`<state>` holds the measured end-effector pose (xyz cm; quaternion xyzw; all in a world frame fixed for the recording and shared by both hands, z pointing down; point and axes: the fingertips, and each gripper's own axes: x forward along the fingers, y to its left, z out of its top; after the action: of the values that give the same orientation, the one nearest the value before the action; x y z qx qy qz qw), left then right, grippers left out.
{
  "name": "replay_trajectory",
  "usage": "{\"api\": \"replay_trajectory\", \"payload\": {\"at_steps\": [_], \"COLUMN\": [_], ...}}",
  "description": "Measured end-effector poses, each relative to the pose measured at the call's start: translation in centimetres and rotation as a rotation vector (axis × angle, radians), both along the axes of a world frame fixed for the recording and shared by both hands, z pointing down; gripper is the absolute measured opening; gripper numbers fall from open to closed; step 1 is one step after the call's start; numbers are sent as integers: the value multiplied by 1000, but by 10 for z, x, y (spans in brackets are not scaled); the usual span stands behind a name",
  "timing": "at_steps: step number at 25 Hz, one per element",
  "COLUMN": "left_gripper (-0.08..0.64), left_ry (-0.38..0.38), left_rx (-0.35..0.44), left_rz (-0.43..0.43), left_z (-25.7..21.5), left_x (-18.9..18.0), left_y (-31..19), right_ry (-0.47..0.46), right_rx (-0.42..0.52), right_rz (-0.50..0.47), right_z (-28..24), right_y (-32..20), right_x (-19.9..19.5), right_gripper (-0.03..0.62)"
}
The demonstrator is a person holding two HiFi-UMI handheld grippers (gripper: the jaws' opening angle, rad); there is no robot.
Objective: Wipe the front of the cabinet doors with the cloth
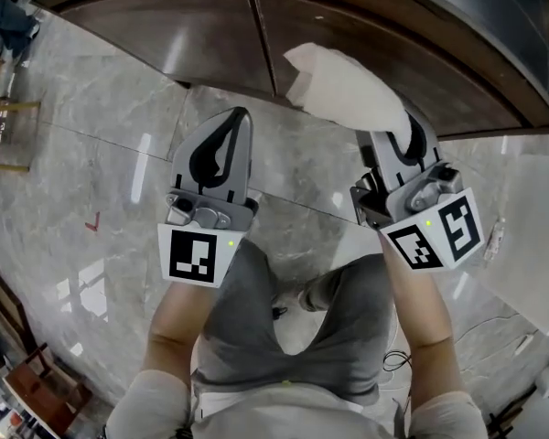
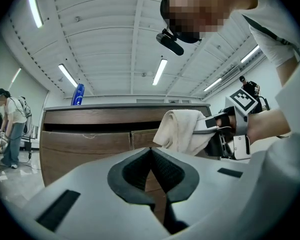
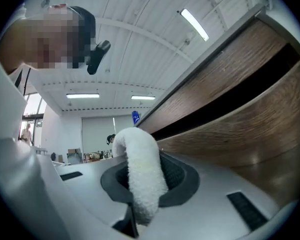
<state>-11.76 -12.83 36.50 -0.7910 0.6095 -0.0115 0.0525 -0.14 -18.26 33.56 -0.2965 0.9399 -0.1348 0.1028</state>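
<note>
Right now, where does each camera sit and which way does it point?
Head view: on the person's head, looking steeply down at the floor before the doors; shows both forearms, thighs, left gripper, and right gripper holding the cloth.
Left gripper view: on the left gripper, facing the doors along its shut fingers; shows the right forearm.
Right gripper view: on the right gripper, looking up along the doors past the cloth; shows the person's sleeve.
Shared: all three show doors and cloth.
</note>
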Motion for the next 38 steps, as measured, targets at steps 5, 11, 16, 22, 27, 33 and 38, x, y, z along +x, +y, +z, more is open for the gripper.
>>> {"api": "replay_trajectory", "payload": {"at_steps": [5,11,16,22,27,33,38], "left_gripper": [9,9,9,9,9,9,9], "left_ry": [-24,-34,-31,-29,-24,-34,-30], "left_rx": [69,162,236,270,299,304,305], "left_rz": [4,10,20,4,-12,-3,13], "left_z": [19,44,54,60,57,54,52], "left_x": [-7,-18,-24,-27,-1,-13,-26], "left_y": [-17,-22,-12,1,6,8,2], "right_ry": [-16,-97,-74,-119,-226,-230,-241], "right_rx": [81,52,138,79,-81,-113,-113], "right_rz": [-36,-133,-127,-139,-93,-47,-11], "right_z": [11,20,12,14,27,32,32], "right_y": [-12,-10,-16,-28,-48,-50,-52], "right_x": [-16,-54,-72,-78,-36,-33,-30], "right_gripper": [69,69,69,69,69,69,69]}}
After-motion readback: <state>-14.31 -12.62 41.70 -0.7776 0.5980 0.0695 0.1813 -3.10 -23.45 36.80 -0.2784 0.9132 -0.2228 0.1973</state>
